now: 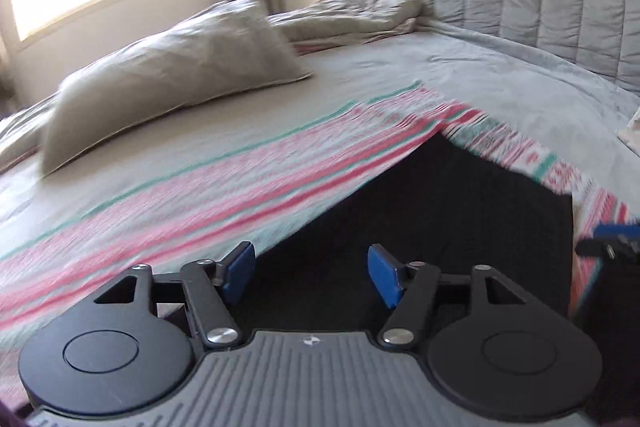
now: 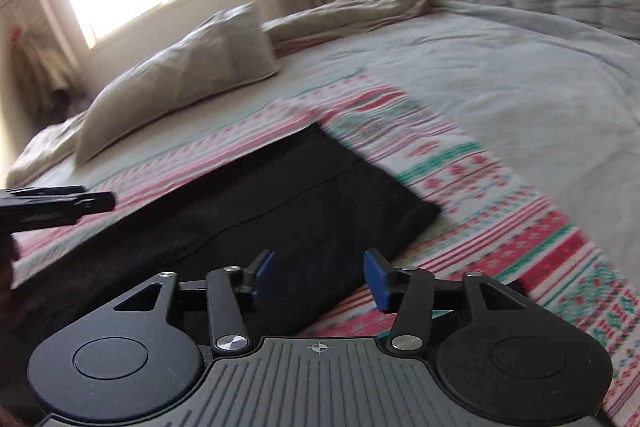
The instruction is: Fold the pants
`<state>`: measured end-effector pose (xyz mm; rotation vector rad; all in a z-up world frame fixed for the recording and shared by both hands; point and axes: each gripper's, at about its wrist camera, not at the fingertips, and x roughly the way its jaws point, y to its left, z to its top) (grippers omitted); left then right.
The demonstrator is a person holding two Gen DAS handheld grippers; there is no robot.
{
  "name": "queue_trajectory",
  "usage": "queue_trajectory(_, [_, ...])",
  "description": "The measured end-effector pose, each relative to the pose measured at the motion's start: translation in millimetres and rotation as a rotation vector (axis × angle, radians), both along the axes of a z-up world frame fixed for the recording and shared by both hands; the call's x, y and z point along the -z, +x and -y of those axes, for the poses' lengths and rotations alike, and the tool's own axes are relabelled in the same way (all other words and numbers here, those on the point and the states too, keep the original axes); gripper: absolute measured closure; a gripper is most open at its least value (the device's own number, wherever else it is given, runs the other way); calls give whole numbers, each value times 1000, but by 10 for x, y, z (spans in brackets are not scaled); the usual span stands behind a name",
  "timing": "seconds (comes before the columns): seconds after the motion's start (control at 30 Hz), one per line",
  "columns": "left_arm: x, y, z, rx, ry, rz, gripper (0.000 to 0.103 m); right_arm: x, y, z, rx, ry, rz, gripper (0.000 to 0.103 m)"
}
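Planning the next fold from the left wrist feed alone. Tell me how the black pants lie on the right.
Observer: The black pants lie flat on the patterned blanket and end in a rounded corner.
Operator: Report the right gripper.
Observer: The right gripper is open and empty, with its fingers above the pants' edge.
Operator: Check the cloth's surface.
Observer: A straight lengthwise line runs across it, either a seam or a layer edge.

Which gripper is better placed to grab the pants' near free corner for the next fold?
Right. The right gripper is open just before the black pants' near corner; the left gripper is open over their middle.
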<state>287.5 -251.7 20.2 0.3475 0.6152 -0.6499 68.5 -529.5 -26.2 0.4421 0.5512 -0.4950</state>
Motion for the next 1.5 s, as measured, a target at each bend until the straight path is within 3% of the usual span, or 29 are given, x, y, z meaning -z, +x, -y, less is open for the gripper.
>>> queue_trajectory(0.27, [-65,-485,-1605,-231,18,-15,25,-265,176,-718,-192,11,-53,35])
queue_trajectory(0.43, [107,-658,-2334,-336,42,11,22,-353,358,-1199,-305,-10,-92,28])
queue_trajectory(0.6, [515,-778,-2993,-455,68,-34,22,-154,563,-1654,-427,-57,-159,25])
queue_trajectory(0.73, [782,-1113,-3498,-491,-3,-43,13,185,586,-1754,-420,-45,-282,25])
queue_trajectory(0.8, [869,-1267,-3744,-505,-41,-59,10,270,498,-1756,-413,-82,-281,23])
queue_trajectory(0.87, [811,-1359,-3895,-519,-39,-72,9,281,416,-1762,-410,-123,-305,14])
queue_trajectory(1.03, [644,-1512,-4175,-619,-33,-133,10,184,317,-1699,-351,-122,-382,13])
queue_trajectory(1.2, [458,-1558,-4174,-709,-3,-94,9,-91,389,-1828,-380,-136,-342,12])
queue_trajectory(1.37, [386,-1353,-4155,-777,-59,-128,8,-314,647,-2116,-454,-147,-304,9])
queue_trajectory(1.5, [386,-1215,-4052,-874,-44,-153,8,-336,994,-2390,-513,-198,-336,8])
